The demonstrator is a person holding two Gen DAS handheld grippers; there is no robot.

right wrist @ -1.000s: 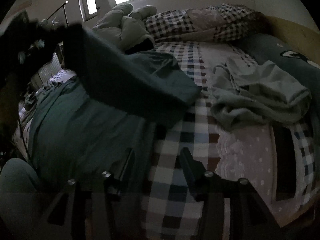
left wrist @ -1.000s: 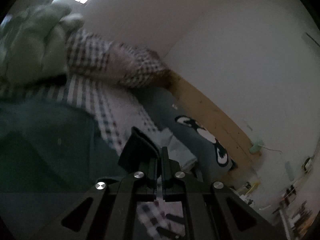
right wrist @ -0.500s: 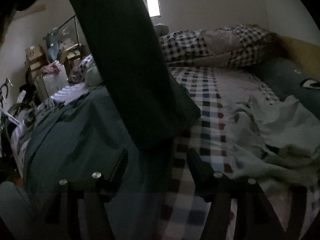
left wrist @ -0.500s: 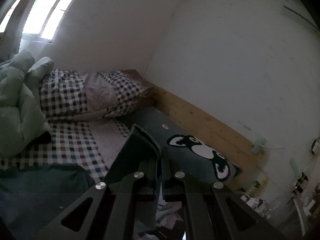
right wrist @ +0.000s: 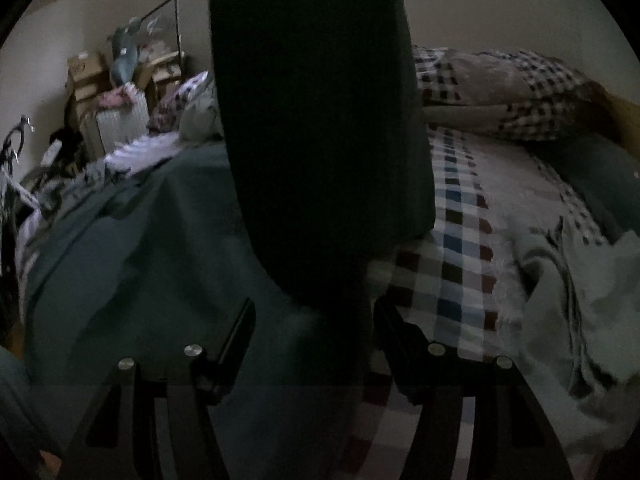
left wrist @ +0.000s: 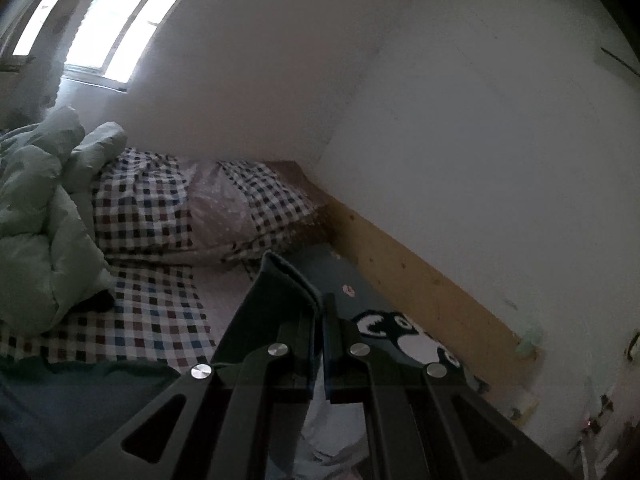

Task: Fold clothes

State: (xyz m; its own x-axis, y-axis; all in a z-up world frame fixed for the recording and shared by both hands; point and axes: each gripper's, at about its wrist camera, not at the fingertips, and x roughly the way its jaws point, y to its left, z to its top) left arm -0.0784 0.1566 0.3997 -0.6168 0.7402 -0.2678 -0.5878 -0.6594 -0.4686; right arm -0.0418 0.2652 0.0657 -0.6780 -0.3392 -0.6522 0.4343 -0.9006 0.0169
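Note:
A dark green garment (right wrist: 140,240) lies spread over the left of the checked bed (right wrist: 452,248). One long part of it (right wrist: 320,120) is lifted and hangs straight down through the middle of the right wrist view. My left gripper (left wrist: 322,308) is shut on a folded edge of that garment (left wrist: 276,292), held high above the bed. My right gripper (right wrist: 314,312) is open, low over the bed. The hanging cloth drops between its two fingers, and the pads do not press on it.
A crumpled pale grey-green garment (right wrist: 580,300) lies on the bed's right. A pale green duvet (left wrist: 36,220), checked pillows (left wrist: 200,208) and a dark cartoon-face cushion (left wrist: 400,332) sit near the wooden bed board (left wrist: 420,280). Boxes and clutter (right wrist: 116,92) stand beyond the bed's left side.
My left gripper has risen with the dark green cloth, which now hangs upright instead of slanting. My right gripper has slid across the bed until the cloth hangs between its wider-spread fingers.

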